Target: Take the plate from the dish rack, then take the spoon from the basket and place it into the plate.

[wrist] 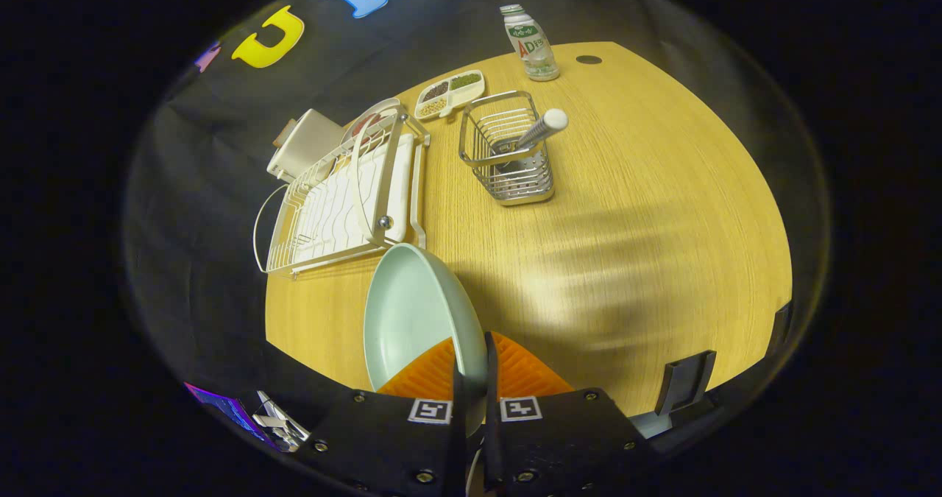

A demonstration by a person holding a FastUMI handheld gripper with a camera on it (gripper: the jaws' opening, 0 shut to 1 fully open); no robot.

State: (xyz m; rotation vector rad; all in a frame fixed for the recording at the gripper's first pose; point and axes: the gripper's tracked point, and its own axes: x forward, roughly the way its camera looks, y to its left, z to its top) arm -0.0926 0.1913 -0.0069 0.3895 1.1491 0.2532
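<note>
While the gripper (pixel 471 368) has its jaws clenched on the rim of the pale green round plate (pixel 412 316), the plate hangs tilted over the wooden bench (pixel 647 210) near its front edge. White wire dish rack (pixel 338 202): at left edge. Metal wire basket (pixel 508 154): mid-bench, holding white-handled spoon (pixel 541 130).

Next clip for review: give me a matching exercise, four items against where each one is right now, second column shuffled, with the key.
Items:
1. plate
2. spoon
3. bottle
4. dish rack

Places:
A. standing in the wire basket
B. on the table, left of the basket
C. clamped on its rim between the jaws of the gripper
D. upright, beyond the basket

Pairs: 1-C, 2-A, 3-D, 4-B
</note>
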